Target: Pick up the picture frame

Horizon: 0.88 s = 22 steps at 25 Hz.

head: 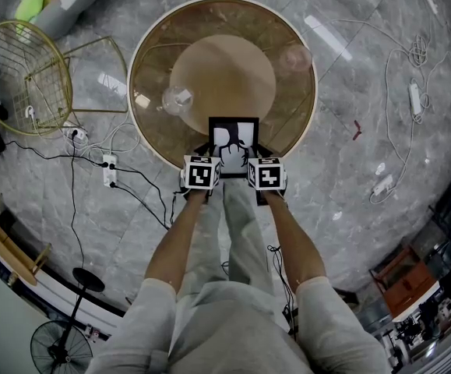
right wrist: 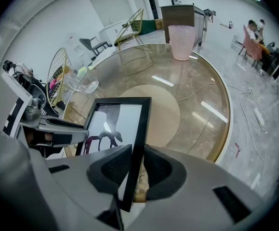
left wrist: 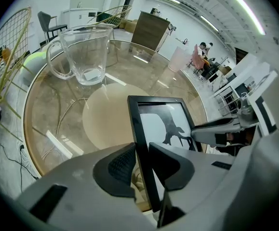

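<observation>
Gripping on both sides: left tongs (left wrist: 141,163) are clenched on the left edge of the picture frame (head: 234,140), and right tongs (right wrist: 135,163) are clenched on its right edge. Each gripper view shows the black moulding sandwiched between the ribbed pads, with a pad against either face.

Frame is black, with a white print carrying a dark silhouette, face turned up toward the head camera. It's at the near rim of the round glass worktop (head: 291,111), centred, near end overlapping the rim. Its far end reaches toward the beige disc base (head: 222,72) under the glass. Can't tell whether the frame's lower edge touches the glass or is clear of it.

Both tongs point steeply down. Their marker cubes sit side by side at the frame's near end, with the person's forearms running back from them.

Also on the worktop:
- clear glass jug (left wrist: 84,57), far left of the frame
- pink cup (right wrist: 181,41), far right of the frame
- both well apart from the frame

Off the worktop, left: a gold wire chair (head: 22,76), and a white power strip (head: 109,170) with cables on the grey marble floor (head: 350,76).
</observation>
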{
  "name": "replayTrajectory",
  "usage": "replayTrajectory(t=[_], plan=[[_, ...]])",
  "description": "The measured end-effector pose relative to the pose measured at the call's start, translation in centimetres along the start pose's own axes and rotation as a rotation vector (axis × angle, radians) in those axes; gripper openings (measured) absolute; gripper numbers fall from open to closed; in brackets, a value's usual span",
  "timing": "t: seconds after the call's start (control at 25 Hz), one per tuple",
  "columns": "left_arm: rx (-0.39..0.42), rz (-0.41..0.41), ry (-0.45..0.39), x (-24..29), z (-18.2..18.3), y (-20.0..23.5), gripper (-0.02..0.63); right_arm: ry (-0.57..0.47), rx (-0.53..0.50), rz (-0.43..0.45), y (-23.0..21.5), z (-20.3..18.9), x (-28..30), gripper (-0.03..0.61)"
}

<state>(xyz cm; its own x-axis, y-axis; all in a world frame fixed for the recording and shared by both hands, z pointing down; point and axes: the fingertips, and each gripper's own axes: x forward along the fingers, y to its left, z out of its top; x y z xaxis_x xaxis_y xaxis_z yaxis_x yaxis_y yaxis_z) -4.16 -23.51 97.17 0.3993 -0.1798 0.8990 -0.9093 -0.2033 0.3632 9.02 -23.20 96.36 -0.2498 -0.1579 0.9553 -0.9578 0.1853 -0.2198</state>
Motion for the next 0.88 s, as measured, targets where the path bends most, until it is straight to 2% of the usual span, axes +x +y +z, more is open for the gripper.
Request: replayTrajectory(t=[0.2, 0.36, 0.88], plan=[[-0.029, -0.006, -0.007, -0.3, 0.0, 0.0, 0.078, 0.004, 0.020, -0.006, 0.0, 0.0, -0.2, 0.075], [-0.017, 0.011, -0.030, -0.7, 0.4, -0.3, 0.074, 0.000, 0.040, -0.013, 0.0, -0.2, -0.6, 0.074], [-0.003, 0.031, -0.128, -5.3, 2.2, -2.2, 0.071, -0.125, 0.014, -0.069, 0.9, 1.6, -5.9, 0.072]])
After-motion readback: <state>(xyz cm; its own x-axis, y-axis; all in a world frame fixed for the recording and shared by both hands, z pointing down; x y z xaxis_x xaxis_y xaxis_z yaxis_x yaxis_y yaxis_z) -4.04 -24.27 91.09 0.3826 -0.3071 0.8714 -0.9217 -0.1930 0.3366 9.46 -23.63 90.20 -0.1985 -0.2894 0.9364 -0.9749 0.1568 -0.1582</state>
